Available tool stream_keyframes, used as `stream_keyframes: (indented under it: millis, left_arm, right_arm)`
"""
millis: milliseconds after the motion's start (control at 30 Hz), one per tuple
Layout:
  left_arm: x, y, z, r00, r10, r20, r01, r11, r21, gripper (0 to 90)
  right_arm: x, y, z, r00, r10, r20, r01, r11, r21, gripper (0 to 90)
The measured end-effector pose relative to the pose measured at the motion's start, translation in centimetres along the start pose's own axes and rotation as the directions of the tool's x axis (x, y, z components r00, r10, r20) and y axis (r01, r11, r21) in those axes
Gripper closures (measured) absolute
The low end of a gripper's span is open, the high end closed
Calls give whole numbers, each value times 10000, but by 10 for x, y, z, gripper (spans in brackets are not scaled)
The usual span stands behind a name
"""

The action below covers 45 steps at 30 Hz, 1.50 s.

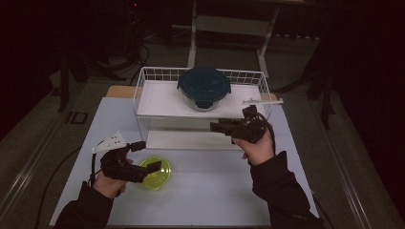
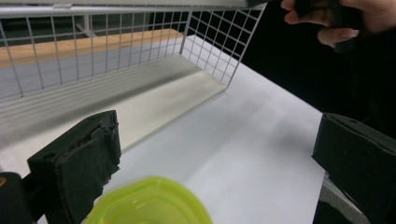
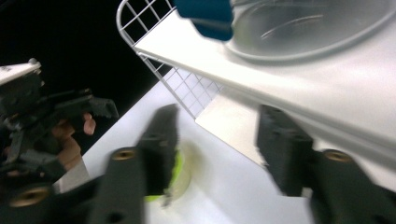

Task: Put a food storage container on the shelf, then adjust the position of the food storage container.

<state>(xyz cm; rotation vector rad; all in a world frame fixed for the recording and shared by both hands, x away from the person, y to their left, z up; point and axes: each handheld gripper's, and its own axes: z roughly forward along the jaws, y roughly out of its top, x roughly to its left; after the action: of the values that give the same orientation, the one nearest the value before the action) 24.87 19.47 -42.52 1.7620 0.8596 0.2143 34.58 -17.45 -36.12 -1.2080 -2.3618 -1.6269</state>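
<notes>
My left gripper sits low at the near left of the white table, jaws wide apart, nothing between them. Its tips hang over the yellow-green lid, which lies flat on the table; in the left gripper view that lid shows just below and between the jaws, no contact that I can see.

My right gripper is held up in front of the white wire rack, level with its upper shelf, pointing left. Jaws are wide open, empty. The right gripper view is motion-blurred, but the gap between the jaws is clear.

Glass container with dark blue lid stands on the rack's upper shelf, right of centre, lid on. In the right gripper view its glass bowl sits just above the shelf edge, blue clip tab hanging over the front.

Lower shelf of rack is bare. The two grippers are well apart.
</notes>
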Motion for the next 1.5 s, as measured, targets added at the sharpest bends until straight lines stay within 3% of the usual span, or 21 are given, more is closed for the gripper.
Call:
stream_keyframes:
  millis: [200,300,400,467,567,767,967,1100,1167,1200,1233,1267,1333,1367,1433,1500]
  left_arm:
    - [6,-8,-8,9984,305,-471,-285,9987,417,34]
    - [9,-12,-14,9966,462,-688,-431,9981,447,73]
    - [14,-18,-21,9948,475,-900,-445,9984,352,121]
    - [16,-21,-25,9921,556,-1127,-520,9980,347,191]
    - [18,-27,-30,9918,587,-1139,-544,9977,413,290]
    - [26,-39,-35,9899,548,-1311,-424,9945,957,517]
    - [34,-58,-32,9820,570,-1801,-193,9786,2047,696]
    - [41,-71,-28,9726,436,-2285,201,9628,2696,804]
    - [43,-80,-26,9715,301,-2351,419,9545,2952,860]
    - [44,-84,-24,9731,277,-2287,462,9492,3114,870]
    - [44,-88,-21,9715,435,-2332,406,9381,3440,875]
    - [44,-91,-18,9692,578,-2393,337,9317,3616,876]
    - [44,-96,-13,9744,550,-2180,305,9283,3705,879]
    - [44,-97,-11,9739,542,-2204,328,9273,3730,879]
    - [43,-99,-7,9789,395,-2003,361,9322,3602,880]
    - [43,-100,-4,9798,424,-1952,319,9313,3628,879]
  right_arm:
    - [7,-24,-23,9972,-729,-171,721,9963,-479,204]
    - [11,-37,-35,9920,-1259,-115,1249,9901,-646,188]
    - [11,-44,-41,9913,-1303,-181,1284,9884,-817,188]
    - [12,-58,-49,9905,-1368,-97,1354,9868,-888,189]
    - [12,-71,-54,9910,-1338,-76,1326,9873,-875,189]
    - [14,-93,-66,9912,-1327,-13,1319,9863,-988,191]
    - [12,-107,-76,9923,-1237,77,1238,9864,-1084,191]
    - [9,-114,-77,9939,-1096,99,1100,9883,-1057,191]
    - [8,-116,-78,9943,-1054,136,1063,9885,-1072,191]
    - [7,-117,-78,9947,-1019,145,1029,9885,-1104,192]
    - [6,-118,-78,9948,-1014,134,1023,9883,-1127,191]
    - [6,-118,-77,9951,-984,121,992,9886,-1134,192]
    - [5,-119,-77,9952,-966,128,975,9889,-1120,192]
    - [5,-120,-76,9954,-953,113,959,9890,-1130,192]
    - [5,-120,-76,9951,-985,111,991,9890,-1102,192]
    - [6,-121,-76,9946,-1029,154,1040,9886,-1090,192]
